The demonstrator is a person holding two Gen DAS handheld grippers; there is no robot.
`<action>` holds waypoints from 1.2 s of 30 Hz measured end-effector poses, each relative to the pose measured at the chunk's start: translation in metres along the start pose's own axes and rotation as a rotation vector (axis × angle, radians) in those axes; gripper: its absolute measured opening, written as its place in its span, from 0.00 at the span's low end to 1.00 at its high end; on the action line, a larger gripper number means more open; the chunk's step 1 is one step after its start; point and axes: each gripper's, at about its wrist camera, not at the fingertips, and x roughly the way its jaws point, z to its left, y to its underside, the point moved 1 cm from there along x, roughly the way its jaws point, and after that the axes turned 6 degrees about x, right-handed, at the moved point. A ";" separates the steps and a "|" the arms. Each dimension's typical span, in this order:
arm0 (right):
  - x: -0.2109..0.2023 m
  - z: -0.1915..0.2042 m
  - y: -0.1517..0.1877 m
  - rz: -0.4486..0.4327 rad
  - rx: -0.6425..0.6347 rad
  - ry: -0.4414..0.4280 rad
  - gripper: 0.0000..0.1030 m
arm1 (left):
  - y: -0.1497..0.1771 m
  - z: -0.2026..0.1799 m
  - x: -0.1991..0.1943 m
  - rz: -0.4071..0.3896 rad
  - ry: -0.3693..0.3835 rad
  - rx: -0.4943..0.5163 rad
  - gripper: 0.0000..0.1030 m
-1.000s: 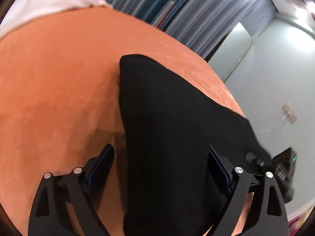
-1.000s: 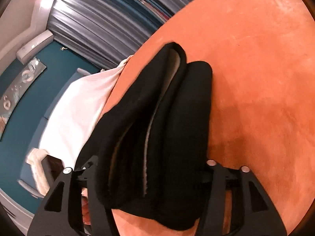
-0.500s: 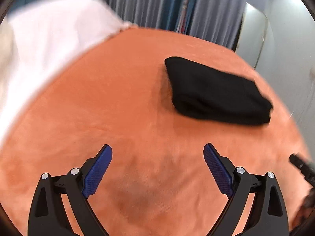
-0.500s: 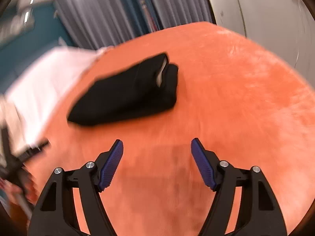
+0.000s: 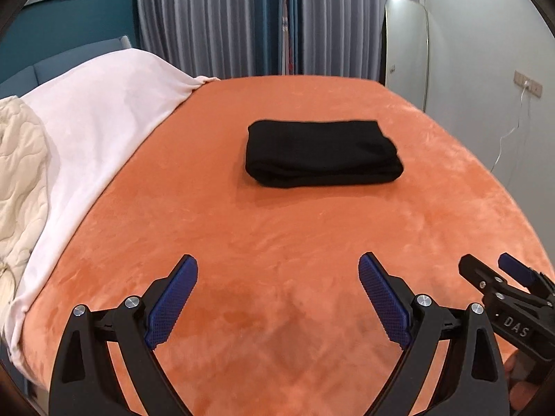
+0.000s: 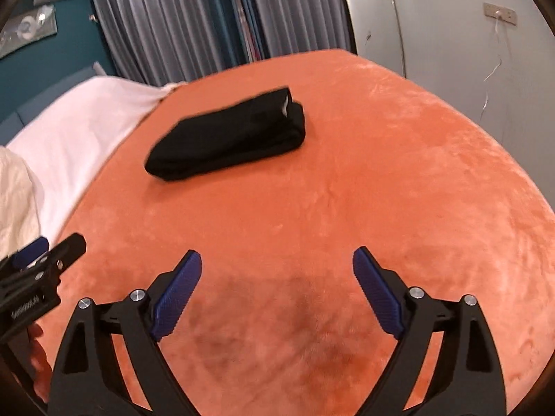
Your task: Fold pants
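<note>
The black pants [image 5: 322, 152] lie folded into a compact rectangular bundle on the orange bed cover [image 5: 277, 228], toward the far side; in the right wrist view the pants [image 6: 229, 138] show a pale label at the right end. My left gripper [image 5: 277, 270] hangs open well short of the bundle, nothing between its blue pads. My right gripper [image 6: 277, 263] is also back from the pants with its jaws still opening and empty. Each gripper shows at the edge of the other's view: the right gripper [image 5: 499, 274], the left gripper [image 6: 55, 246].
A white sheet [image 5: 93, 128] and a cream quilt [image 5: 17, 173] cover the bed's left side. Grey curtains [image 5: 242, 17] hang behind. A tall mirror [image 5: 406, 48] leans at the right wall, with a socket and cable [image 5: 527, 83] beside it.
Both grippers let go of the pants and pulled back and up from them. The bundle, once between the jaws, now lies alone on the bed, far ahead. The right jaws widened.
</note>
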 end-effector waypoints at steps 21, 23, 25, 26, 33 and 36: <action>-0.106 0.022 0.016 -0.119 -0.037 -0.025 0.85 | 0.028 -0.023 -0.102 -0.077 -0.001 0.037 0.89; -0.108 0.022 0.018 -0.119 -0.037 -0.025 0.85 | 0.028 -0.022 -0.104 -0.080 -0.011 0.040 0.89; -0.110 0.024 0.020 -0.117 -0.040 -0.025 0.85 | 0.029 -0.022 -0.105 -0.083 -0.017 0.039 0.89; -0.110 0.025 0.022 -0.116 -0.041 -0.024 0.85 | 0.029 -0.021 -0.106 -0.083 -0.022 0.037 0.89; -0.114 0.033 0.026 -0.115 -0.048 -0.029 0.85 | 0.031 -0.020 -0.110 -0.088 -0.050 0.036 0.89; -0.117 0.038 0.029 -0.118 -0.055 -0.031 0.85 | 0.031 -0.019 -0.111 -0.091 -0.055 0.038 0.89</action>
